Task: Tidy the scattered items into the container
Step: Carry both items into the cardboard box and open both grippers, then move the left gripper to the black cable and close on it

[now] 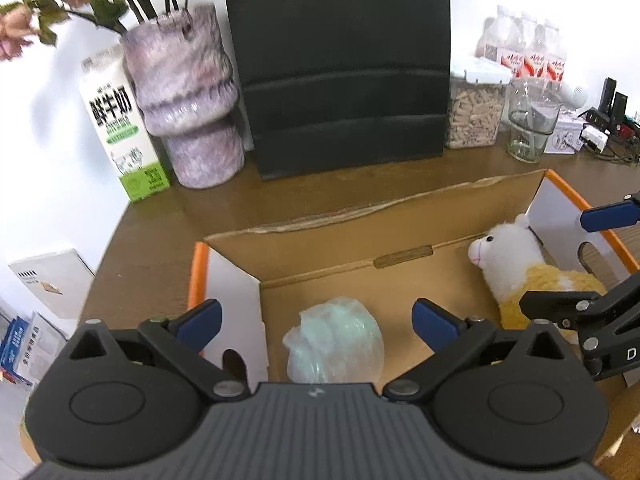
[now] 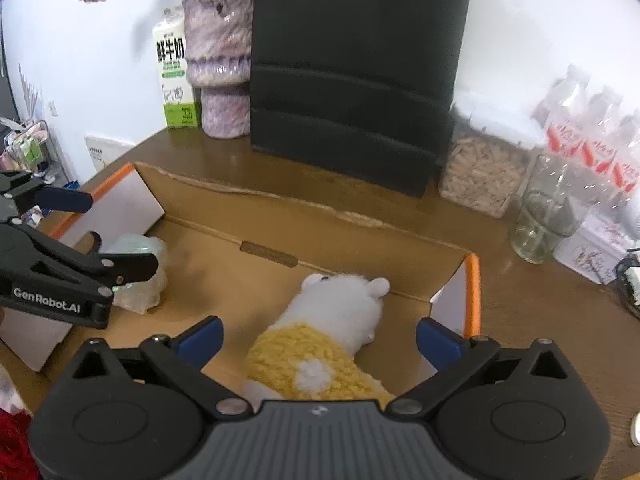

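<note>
An open cardboard box (image 1: 360, 236) (image 2: 320, 232) with orange edges sits on the brown table. Inside, at its left, lies a pale green bundle in clear plastic (image 1: 336, 344) (image 2: 138, 248). A white plush alpaca with a yellow body (image 1: 504, 256) (image 2: 332, 304) lies at the box's right. My left gripper (image 1: 316, 316) (image 2: 100, 232) hovers open above the bundle, its pads apart from it. Over the alpaca, my right gripper (image 2: 320, 334) (image 1: 588, 258) stands open, touching nothing.
Behind the box stand a milk carton (image 1: 120, 128), a purple vase with flowers (image 1: 188, 96), a tall black panel (image 1: 340, 60), a lidded jar of pellets (image 1: 474, 116), a glass jar (image 1: 530, 124) and water bottles (image 1: 524, 52). Something red (image 2: 12, 440) shows at the near left.
</note>
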`<state>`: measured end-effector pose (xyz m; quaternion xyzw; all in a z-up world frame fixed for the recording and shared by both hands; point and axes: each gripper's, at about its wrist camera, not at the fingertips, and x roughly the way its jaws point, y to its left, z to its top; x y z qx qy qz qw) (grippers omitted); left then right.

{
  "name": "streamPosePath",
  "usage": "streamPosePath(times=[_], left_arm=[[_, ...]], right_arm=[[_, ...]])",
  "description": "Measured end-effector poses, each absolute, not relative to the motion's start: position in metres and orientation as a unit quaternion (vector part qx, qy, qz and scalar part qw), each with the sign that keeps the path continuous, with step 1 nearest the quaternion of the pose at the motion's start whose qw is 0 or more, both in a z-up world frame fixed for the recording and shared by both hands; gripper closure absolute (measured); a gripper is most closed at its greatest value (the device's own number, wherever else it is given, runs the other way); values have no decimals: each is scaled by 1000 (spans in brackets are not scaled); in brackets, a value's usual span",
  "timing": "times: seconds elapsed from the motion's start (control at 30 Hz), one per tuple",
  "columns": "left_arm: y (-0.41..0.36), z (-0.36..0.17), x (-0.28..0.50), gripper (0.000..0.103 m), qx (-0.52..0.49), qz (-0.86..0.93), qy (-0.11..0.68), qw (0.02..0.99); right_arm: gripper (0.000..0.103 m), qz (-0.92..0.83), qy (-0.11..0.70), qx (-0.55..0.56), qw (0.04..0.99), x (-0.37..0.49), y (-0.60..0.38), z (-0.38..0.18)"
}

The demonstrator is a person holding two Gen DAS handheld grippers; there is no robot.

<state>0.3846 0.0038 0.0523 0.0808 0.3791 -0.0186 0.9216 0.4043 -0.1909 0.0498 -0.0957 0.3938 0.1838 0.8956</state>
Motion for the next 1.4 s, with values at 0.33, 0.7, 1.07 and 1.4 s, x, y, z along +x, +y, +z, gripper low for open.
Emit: streamPosePath(times=[0.33, 0.7, 1.07, 1.4], left_arm=[[9, 88, 324, 0, 84, -24, 319, 944], [30, 98, 228, 0, 67, -28, 271, 960], [47, 68, 138, 0, 68, -9, 259, 963], [58, 25, 83, 0, 10, 23, 284, 958]], right_arm=[[0, 170, 338, -90, 921, 343, -200, 87], [0, 169, 275, -90, 942, 247, -208, 105], [0, 163, 255, -107, 947, 151, -200, 67], [0, 144, 286, -63, 945, 99, -195, 20]])
